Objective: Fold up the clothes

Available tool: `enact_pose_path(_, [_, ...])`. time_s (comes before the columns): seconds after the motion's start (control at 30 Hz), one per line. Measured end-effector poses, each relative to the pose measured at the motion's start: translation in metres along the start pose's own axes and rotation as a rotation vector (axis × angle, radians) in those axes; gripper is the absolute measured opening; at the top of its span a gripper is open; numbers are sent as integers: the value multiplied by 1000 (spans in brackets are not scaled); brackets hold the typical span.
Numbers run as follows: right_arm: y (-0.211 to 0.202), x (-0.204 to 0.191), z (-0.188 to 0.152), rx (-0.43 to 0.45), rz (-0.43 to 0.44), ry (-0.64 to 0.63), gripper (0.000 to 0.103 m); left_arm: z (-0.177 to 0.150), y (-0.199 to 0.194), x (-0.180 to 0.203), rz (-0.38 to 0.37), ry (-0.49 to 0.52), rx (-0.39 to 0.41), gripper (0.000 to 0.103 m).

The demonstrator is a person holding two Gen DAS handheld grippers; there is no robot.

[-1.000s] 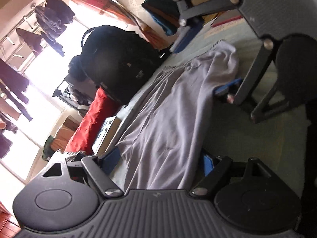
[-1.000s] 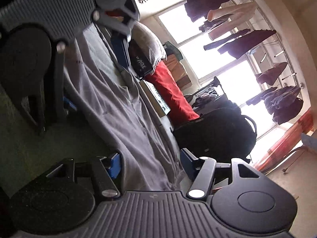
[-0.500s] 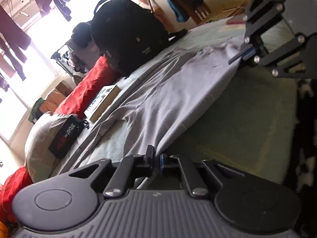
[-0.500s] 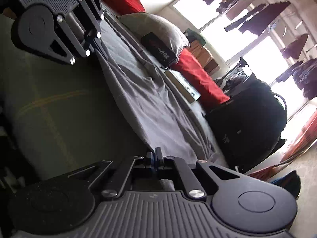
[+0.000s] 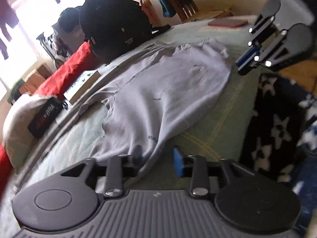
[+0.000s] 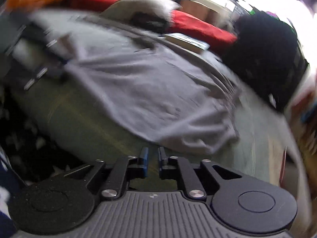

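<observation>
Bare green bedsheet (image 5: 227,119) near; black backpack (image 5: 116,19) behind.

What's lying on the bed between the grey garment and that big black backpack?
In the left wrist view, only a bare strip of the pale green bedsheet separates the grey garment from the black backpack. The right wrist view is too blurred to add anything.
</observation>
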State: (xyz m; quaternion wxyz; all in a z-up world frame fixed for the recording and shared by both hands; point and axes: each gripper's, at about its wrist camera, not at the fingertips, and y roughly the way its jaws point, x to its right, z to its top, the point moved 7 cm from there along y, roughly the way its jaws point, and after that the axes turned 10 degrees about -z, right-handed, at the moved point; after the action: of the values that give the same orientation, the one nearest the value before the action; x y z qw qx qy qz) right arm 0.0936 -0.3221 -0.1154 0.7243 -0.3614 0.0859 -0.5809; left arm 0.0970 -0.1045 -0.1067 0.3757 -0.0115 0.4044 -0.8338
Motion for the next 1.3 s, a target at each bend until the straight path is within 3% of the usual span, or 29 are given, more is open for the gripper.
enact_pose_path(0.13, [11,58,0,-20,61,393,50,1,-14,-16,-5,-122,29,47])
enact_pose_path(0.23, [37,89,-9,-39,116,633,51,2,-19,-28,-18,-243,60,50])
enact_pose_path(0.33, [60,102,-14,-53,151,771,48,-2,-18,-37,-55,-367,66,51])
enact_pose_path(0.37, [65,103,-14,-50,152,791,36,-4,-16,-39,-62,-393,61,52])
enact_pose_path(0.4, [68,104,-14,-47,144,799,25,-6,-14,-40,-65,-411,53,52])
enact_pose_path(0.43, [70,104,-14,-49,127,799,4,-7,-12,-41,-66,-426,44,53])
enact_pose_path(0.67, [55,115,-29,-62,3,749,5,-24,-13,-48,-72,-521,25,64])
enact_pose_path(0.87, [17,113,-16,22,-23,708,19,-47,-33,-76,-7,-604,20,64])
enact_pose_path(1.0, [3,85,12,71,59,630,34,-78,-57,-108,80,-693,15,65])
enact_pose_path(1.3, [18,-19,80,67,260,355,35,-178,-116,-174,283,-997,-8,65])
